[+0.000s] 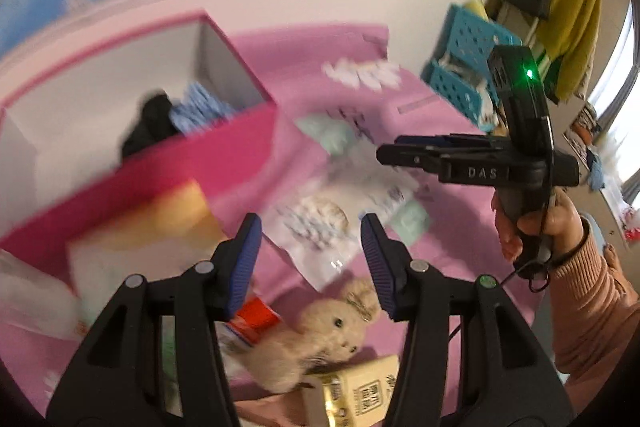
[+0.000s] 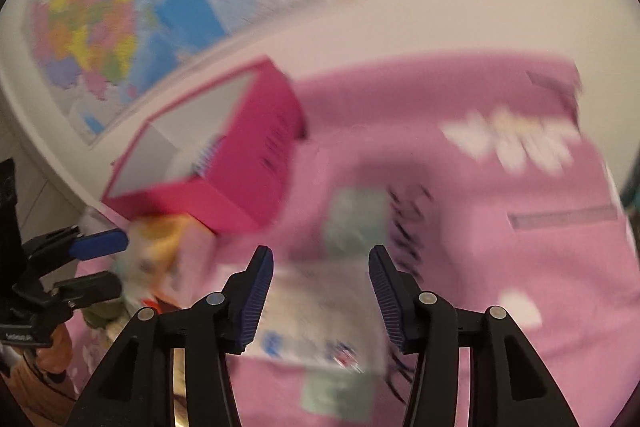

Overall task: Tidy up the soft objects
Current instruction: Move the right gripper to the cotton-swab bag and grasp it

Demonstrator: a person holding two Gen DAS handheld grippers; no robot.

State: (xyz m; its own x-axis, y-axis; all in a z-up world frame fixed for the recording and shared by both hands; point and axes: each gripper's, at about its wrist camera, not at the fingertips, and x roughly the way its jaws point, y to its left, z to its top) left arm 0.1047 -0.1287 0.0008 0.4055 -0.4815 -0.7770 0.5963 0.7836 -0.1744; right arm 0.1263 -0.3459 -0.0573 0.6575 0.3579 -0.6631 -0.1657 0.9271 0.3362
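Pink cloth (image 1: 460, 227) covers the surface below a white wall with a blurred map (image 2: 100, 27). On the cloth stands an open magenta box (image 1: 224, 151). Just right of the box lie white packets (image 1: 332, 211); nearer than those, a beige plush toy (image 1: 320, 335). Left gripper (image 1: 312, 263) hangs parted and empty above the plush; right gripper (image 2: 322, 295) gapes empty over a packet.

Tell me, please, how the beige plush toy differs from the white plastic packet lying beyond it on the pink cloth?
The plush toy is beige, furry and rounded, with dark eyes; the white plastic packet is flat, glossy and printed. The toy lies nearest the left gripper, partly behind a yellow carton; the packet lies farther off. Both rest outside the pink box.
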